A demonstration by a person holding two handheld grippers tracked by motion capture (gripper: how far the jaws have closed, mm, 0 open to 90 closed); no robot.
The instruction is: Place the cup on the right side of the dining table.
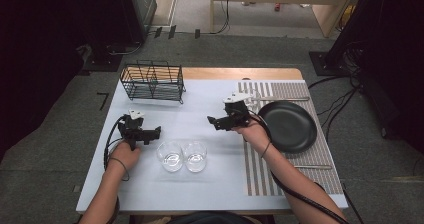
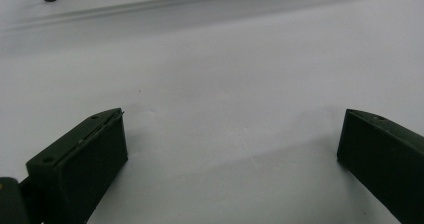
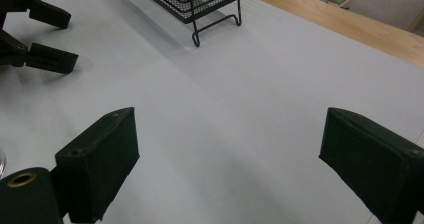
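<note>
A grey carpeted floor and dark curtains surround a table (image 1: 150,184) covered in a pale sheet, with a strip of bare wood along its far edge. On the right lies a striped placemat (image 1: 260,174) bearing a black plate (image 1: 290,126), with cutlery beside it, too small to name. A black wire rack (image 1: 152,80) stands at the far left of the table. Two clear glasses (image 1: 182,156) sit side by side near the front edge, touching or nearly so, between the person's forearms. The left gripper (image 1: 156,131) is held just left of the glasses, pointing right, its jaws spread wide over bare sheet with nothing between them. The right gripper (image 1: 214,121) hovers beyond the glasses, pointing left toward the other gripper, jaws also wide apart and holding nothing; its own view shows the rack's foot ahead
</note>
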